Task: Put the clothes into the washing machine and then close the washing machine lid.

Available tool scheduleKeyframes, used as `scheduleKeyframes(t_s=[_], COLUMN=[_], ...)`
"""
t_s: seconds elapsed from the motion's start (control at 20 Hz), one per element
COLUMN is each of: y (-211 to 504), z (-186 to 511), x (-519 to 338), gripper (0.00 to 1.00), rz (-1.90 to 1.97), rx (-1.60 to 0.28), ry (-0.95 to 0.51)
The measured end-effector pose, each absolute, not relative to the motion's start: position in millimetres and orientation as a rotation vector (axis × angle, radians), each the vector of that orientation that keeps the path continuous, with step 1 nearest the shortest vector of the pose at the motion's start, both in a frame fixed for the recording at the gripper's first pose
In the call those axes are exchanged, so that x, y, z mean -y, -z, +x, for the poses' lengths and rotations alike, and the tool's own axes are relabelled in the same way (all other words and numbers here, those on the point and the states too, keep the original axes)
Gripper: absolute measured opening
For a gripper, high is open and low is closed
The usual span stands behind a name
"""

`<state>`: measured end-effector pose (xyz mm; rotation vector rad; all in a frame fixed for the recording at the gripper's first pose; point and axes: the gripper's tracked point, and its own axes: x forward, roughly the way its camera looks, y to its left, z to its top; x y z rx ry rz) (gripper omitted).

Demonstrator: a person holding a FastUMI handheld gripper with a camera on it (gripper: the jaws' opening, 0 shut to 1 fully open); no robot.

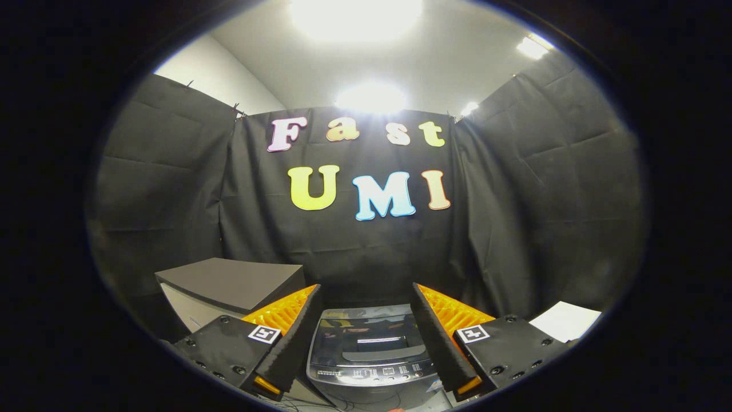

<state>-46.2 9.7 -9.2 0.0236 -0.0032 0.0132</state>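
A grey top-loading washing machine (370, 349) stands low down between my fingers, seen from above and in front. Its dark glass lid (366, 335) lies flat over the tub, and a control strip (380, 373) runs along its near edge. My gripper (366, 294) hovers above the machine, open, with nothing between its fingers. One finger (297, 337) stands left of the lid and the other finger (440, 337) right of it.
A grey box with a dark top (231, 283) stands left of the machine, beyond the left finger. A white sheet or surface (566, 320) lies to the right, past the right finger. Black cloth walls close the booth behind and on both sides.
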Motion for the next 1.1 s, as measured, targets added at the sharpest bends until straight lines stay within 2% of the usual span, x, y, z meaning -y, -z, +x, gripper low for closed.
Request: scheduleKeyframes(t_s=[0.45, 1.1], y=[18, 2], z=[-88, -100], x=[1, 0], gripper=[0.96, 0.96], rz=[0.031, 0.029], rx=[0.005, 0.034], ry=[-0.028, -0.047])
